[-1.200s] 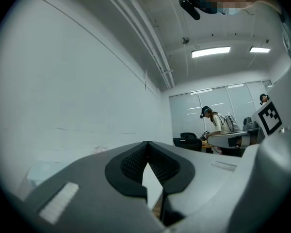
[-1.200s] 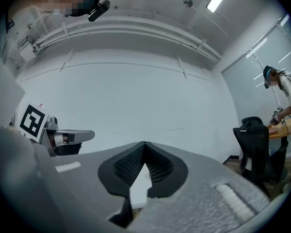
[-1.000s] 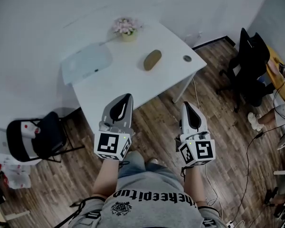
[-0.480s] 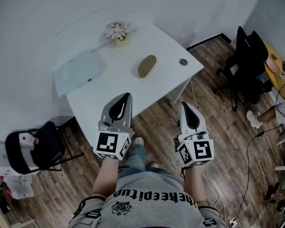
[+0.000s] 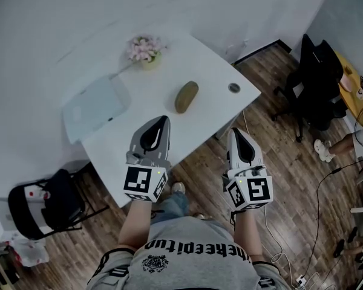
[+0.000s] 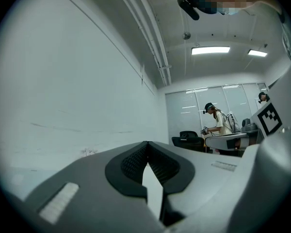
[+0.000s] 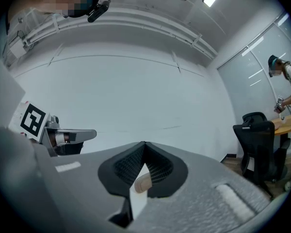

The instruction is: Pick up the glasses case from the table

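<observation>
The glasses case (image 5: 186, 96), a tan-brown oval, lies near the middle of the white table (image 5: 199, 56). My left gripper (image 5: 164, 120) is held level over the table's near edge, shut and empty, a short way short of the case and slightly to its left. My right gripper (image 5: 235, 131) is shut and empty too, over the wooden floor to the right of the table's near edge. In the right gripper view the case (image 7: 143, 182) shows as a tan patch low between the jaws, whose tips (image 7: 144, 143) meet. The left gripper view shows shut jaw tips (image 6: 148, 143) and a white wall.
A pot of pink flowers (image 5: 144, 50) stands at the table's far side, a pale flat pad (image 5: 97, 107) at its left, a small round disc (image 5: 234, 87) near its right corner. A black chair (image 5: 45, 201) stands left, an office chair (image 5: 317, 83) right. A person (image 6: 218, 123) stands far off.
The table and the case have drawn nearer and lower in the head view. Both grippers advanced with the person; the left one now reaches over the table's near edge. Jaws unchanged.
</observation>
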`<state>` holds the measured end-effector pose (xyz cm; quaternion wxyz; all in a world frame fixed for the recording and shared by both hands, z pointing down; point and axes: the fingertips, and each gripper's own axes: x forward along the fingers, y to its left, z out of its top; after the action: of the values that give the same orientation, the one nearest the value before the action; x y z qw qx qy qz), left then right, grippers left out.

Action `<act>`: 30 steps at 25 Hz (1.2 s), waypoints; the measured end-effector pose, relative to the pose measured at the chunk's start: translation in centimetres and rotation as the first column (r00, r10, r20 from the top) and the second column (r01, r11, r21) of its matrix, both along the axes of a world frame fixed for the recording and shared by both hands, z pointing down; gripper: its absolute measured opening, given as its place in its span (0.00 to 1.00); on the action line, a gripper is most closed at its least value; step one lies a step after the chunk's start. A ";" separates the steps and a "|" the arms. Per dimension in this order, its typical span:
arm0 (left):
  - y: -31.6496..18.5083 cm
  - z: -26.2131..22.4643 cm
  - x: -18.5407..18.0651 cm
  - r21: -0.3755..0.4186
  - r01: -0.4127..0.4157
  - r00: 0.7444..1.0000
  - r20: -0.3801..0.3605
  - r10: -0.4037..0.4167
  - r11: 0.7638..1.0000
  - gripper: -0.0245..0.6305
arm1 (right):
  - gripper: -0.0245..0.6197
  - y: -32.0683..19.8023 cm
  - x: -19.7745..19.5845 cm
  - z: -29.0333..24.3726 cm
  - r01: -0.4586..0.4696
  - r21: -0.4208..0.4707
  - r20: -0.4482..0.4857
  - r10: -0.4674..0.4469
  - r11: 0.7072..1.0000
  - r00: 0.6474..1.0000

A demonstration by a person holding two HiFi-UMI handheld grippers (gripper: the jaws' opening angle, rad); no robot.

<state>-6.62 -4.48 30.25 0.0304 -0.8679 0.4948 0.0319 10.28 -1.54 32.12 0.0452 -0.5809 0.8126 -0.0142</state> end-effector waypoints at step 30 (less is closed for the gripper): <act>-12.4 3.5 -2.1 -0.117 -0.101 0.995 0.004 0.103 0.988 0.07 | 0.04 -10.5 -2.8 1.9 -0.092 -0.068 -0.013 0.092 0.993 0.996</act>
<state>-8.70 -16.91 33.78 -0.0197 -0.8925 0.4506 0.0003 7.47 -12.03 34.03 0.0219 -0.6190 0.7842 -0.0371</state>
